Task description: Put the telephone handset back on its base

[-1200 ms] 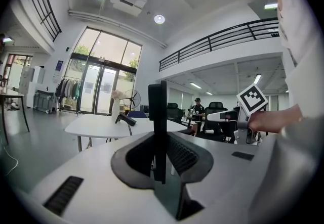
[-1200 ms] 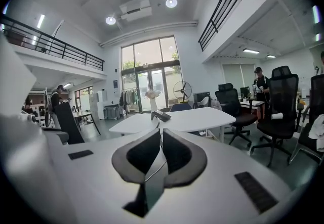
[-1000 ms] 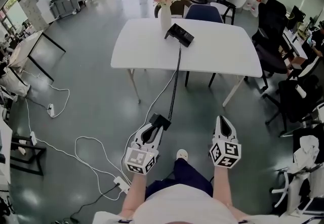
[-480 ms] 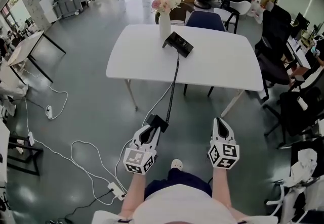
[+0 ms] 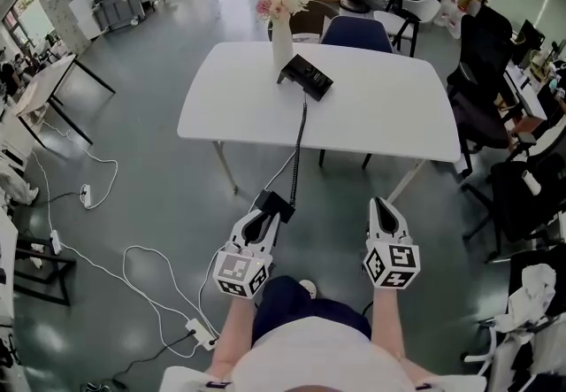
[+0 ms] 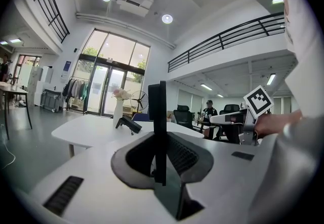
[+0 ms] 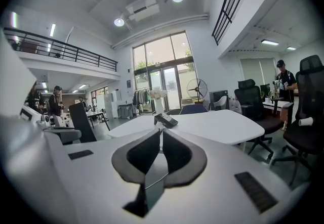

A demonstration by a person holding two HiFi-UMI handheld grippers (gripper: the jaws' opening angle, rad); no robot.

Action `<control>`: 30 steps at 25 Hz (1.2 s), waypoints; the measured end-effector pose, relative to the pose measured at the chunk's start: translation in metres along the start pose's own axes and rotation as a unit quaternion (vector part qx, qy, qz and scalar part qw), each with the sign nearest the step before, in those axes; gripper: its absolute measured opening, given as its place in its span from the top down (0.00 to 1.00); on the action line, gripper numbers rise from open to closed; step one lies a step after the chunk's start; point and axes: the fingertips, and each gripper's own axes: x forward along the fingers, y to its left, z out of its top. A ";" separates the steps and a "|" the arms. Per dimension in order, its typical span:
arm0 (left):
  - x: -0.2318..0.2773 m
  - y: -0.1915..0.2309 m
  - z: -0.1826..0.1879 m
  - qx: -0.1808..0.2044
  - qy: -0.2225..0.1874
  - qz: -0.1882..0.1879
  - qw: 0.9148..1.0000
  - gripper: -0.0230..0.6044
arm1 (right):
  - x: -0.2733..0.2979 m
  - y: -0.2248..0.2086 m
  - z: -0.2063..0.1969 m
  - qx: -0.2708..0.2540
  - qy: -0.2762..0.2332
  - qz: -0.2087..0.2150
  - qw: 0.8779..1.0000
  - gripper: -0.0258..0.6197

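Observation:
The black telephone base sits on the white table beside a white vase of flowers. A coiled black cord hangs from the base over the table's front edge, down to the black handset. My left gripper is shut on that handset, well short of the table and above the floor. In the left gripper view the handset stands edge-on between the jaws, with the base far ahead. My right gripper is shut and holds nothing; in its own view the base also lies far ahead.
A blue chair stands behind the table, and black office chairs crowd the right side. White cables and a power strip trail over the grey floor at the left. Another table stands at the far left.
The table and base have drifted slightly lower and leftward in the head view as the person steps toward them. Both grippers keep their pose, and the left one still holds the handset.

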 end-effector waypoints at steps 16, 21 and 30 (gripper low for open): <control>0.017 -0.009 -0.012 -0.013 0.021 -0.011 1.000 0.84 | 0.011 0.003 -0.016 0.026 0.030 0.053 0.998 0.90; 0.041 0.002 -0.005 -0.009 0.027 -0.018 0.999 0.84 | 0.033 -0.001 -0.008 0.023 0.031 0.063 0.997 0.90; 0.108 0.033 0.013 -0.012 0.037 -0.035 0.999 0.84 | 0.103 -0.017 0.025 0.022 0.032 0.070 0.997 0.90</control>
